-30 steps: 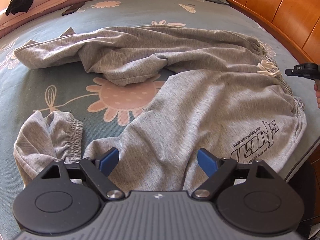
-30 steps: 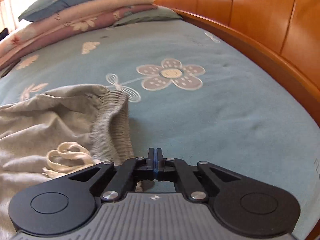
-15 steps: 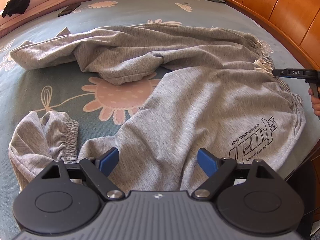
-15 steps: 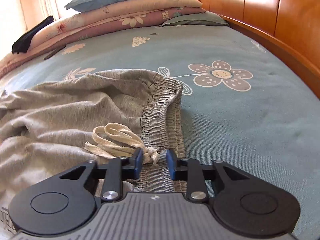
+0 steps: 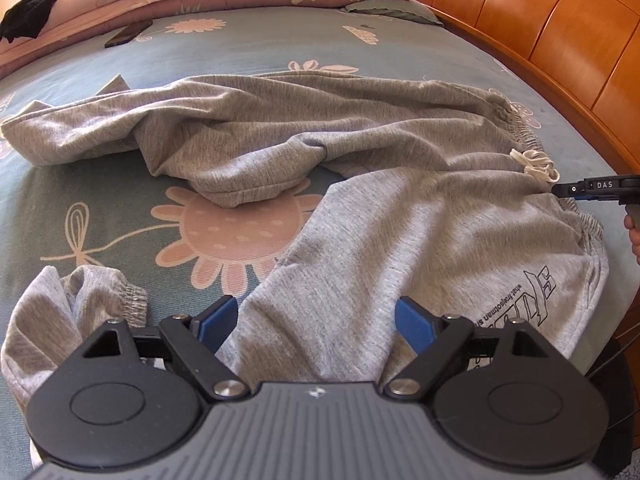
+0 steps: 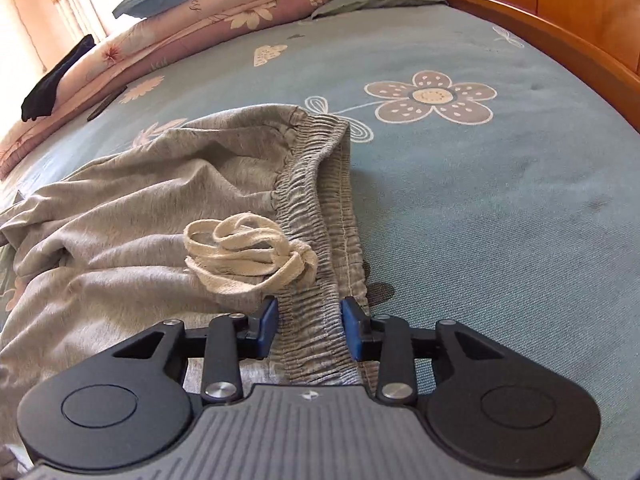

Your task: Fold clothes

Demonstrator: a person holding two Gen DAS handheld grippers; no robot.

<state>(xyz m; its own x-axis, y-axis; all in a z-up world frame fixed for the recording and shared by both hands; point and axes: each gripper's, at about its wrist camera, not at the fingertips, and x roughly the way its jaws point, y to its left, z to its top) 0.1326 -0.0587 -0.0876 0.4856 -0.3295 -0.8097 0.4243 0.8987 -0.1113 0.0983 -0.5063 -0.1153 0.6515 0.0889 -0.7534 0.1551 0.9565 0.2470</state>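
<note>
As grey sweatpants (image 5: 420, 216) sprawl crosswise — waistband (image 6: 320, 216) rightward, legs leftward

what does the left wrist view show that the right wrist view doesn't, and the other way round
Only the left wrist view: both trouser legs spread over the bed, an elastic cuff, the printed logo, and the open left gripper above a leg.

Only the right wrist view: the right gripper from behind; its jaws have just been opening and straddle the waistband, pads not pressing.

Both: the grey sweatpants, the white drawstring, the flowered bedsheet, stacked bedding, the wooden headboard.
</note>
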